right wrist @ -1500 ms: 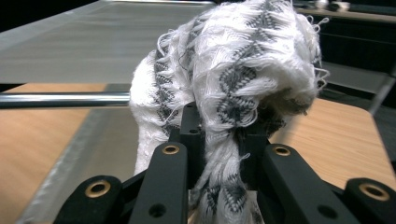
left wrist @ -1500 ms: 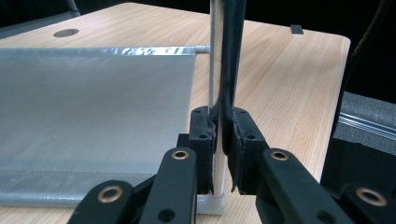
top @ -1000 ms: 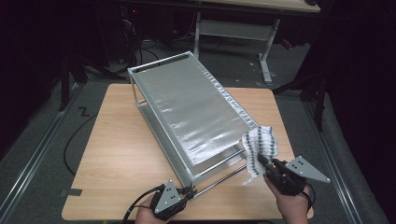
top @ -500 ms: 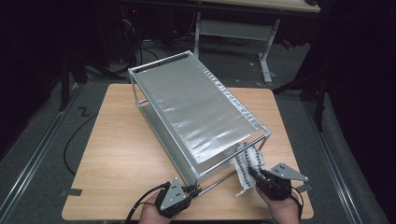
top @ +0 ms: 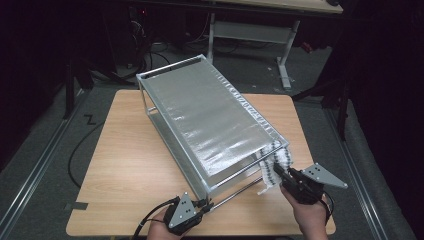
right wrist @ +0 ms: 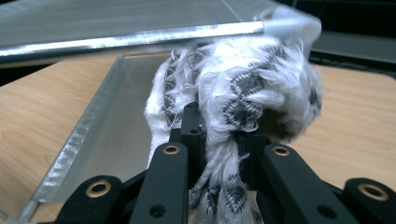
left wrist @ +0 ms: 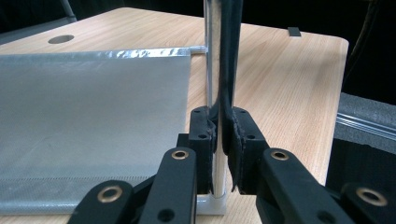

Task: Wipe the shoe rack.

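A silver-grey metal rack (top: 210, 117), with shelves of fine shimmering mesh, is being shown against a pale wooden table (top: 125, 160) with a light grain. A white fringed cloth (right wrist: 243, 93), patterned with black zigzag bands, is being displayed at the rack's near corner. Both the left gripper (left wrist: 219, 140) and the right gripper (right wrist: 219, 135) are being seen in matte black, with brass-coloured rivets at the joints. A light grey three-cornered plate is being carried on each. The floor (top: 45, 145) around is being rendered dark grey.

The cloth (right wrist: 233, 116) hides the rack's (right wrist: 140, 37) near corner post, its far fringe blurred
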`<state>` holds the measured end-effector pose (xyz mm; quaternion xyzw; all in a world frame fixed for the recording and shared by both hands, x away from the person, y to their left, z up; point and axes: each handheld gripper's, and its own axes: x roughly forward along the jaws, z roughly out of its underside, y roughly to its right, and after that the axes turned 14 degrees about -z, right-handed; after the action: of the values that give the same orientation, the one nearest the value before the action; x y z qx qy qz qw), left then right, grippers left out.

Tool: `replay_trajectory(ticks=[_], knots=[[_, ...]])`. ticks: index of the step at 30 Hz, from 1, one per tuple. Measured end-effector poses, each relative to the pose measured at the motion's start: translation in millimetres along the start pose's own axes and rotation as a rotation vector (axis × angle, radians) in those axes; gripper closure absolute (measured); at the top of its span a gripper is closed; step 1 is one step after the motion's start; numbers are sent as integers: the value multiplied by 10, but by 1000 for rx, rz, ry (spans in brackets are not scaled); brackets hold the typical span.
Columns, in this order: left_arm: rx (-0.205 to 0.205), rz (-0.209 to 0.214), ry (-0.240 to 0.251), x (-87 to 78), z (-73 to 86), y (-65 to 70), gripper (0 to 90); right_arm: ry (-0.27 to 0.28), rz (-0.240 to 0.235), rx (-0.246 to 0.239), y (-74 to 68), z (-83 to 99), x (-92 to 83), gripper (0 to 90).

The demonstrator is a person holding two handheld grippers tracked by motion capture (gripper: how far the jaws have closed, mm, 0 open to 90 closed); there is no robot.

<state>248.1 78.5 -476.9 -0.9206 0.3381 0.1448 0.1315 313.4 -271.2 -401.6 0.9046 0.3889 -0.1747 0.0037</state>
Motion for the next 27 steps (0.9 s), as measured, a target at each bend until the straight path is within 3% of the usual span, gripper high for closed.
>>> replay_trajectory(ticks=[11,27], knots=[[5,1,3,2,3,-2,806,-4,-47,-38,-181,-51,18,778],[4,7,1,6,0,-8,806,-39,-193,-104,-623,-54,169,779]])
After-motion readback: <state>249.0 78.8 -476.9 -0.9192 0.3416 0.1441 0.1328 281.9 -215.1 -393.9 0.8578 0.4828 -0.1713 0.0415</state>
